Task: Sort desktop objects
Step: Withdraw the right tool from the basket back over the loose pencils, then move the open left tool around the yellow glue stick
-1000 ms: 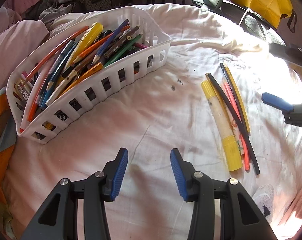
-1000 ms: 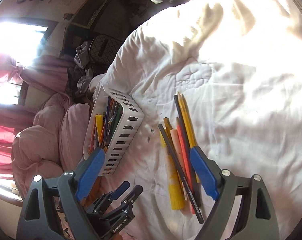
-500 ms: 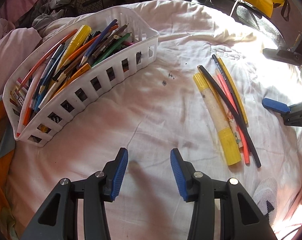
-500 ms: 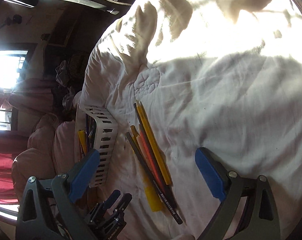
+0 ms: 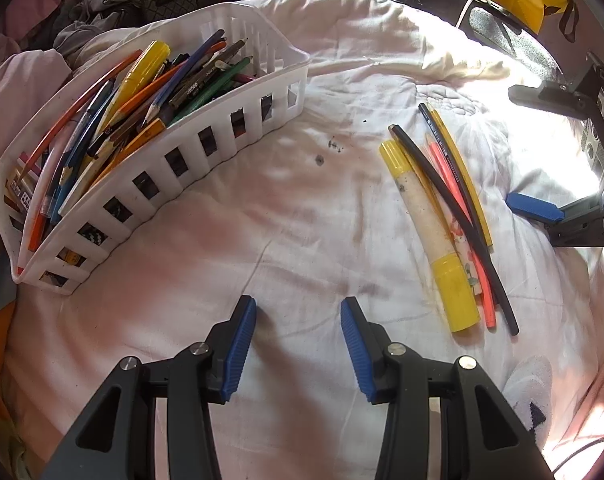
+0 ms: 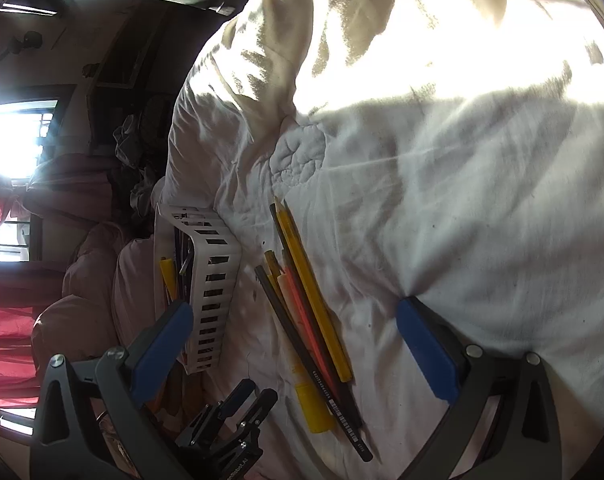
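Well apart, both released claws [image 5: 297, 344] [image 6: 293, 344] flank loose pencils [image 5: 454, 200] beside the basket [image 5: 205, 148].

Basket [image 5: 237, 132] of pencils lies left of a loose pencil cluster [image 5: 458, 216], apparently overlapping.

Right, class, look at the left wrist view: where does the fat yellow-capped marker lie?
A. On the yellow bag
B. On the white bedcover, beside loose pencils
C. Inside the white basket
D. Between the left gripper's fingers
B. The yellow-capped marker lies on the white bedcover among loose pencils, apart from the white basket and the open left gripper.
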Available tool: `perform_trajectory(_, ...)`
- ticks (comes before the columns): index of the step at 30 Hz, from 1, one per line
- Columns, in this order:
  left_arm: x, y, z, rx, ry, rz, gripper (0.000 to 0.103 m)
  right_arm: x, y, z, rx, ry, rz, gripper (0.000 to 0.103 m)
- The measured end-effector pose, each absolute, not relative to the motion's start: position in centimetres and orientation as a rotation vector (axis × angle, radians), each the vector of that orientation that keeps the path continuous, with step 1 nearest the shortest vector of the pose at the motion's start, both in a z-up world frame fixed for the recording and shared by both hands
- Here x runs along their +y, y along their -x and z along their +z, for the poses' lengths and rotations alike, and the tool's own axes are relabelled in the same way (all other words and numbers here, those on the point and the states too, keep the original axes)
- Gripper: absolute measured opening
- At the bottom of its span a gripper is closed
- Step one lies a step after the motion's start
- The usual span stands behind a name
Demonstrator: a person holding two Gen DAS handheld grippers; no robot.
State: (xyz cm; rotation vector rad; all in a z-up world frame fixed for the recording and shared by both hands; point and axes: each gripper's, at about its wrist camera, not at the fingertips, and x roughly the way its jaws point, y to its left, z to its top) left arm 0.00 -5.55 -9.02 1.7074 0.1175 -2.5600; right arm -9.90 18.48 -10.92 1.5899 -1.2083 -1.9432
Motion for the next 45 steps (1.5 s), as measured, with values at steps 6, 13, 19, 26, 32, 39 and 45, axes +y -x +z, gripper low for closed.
perform_trajectory(6,-5.5,0.8,-8.4,0.224,-1.749,-2.674,0.051,18.5,9.7,-11.0,-1.181,-1.585,-1.974,0.103)
perform_trajectory(13,-4.4,1.8,-7.8,0.243,-1.679,-2.805,0.054,18.5,9.6,-11.0,-1.181,-1.570,-1.980,0.103)
perform_trajectory(19,-1.1,2.5,-8.4,0.053,-1.692,-2.869,0.054,18.7,9.6,-11.1,-1.191,-1.565,-1.975,0.103)
perform_trajectory(26,-0.8,3.0,-8.2,0.087,-1.685,-2.905,0.054,18.6,9.6,-11.0,-1.190,-1.562,-1.980,0.103)
perform_trajectory(32,-1.9,3.4,-8.7,0.222,-1.728,-2.875,0.054,18.7,9.6,-11.0,-1.188,-1.561,-1.981,0.103)
perform_trajectory(39,-2.8,3.6,-8.9,0.344,-1.756,-2.860,0.054,18.7,9.6,-11.0,-1.189,-1.561,-1.980,0.103)
perform_trajectory(45,-2.3,3.5,-9.0,0.349,-1.770,-2.866,0.054,18.7,9.6,-11.0,-1.189,-1.561,-1.981,0.103)
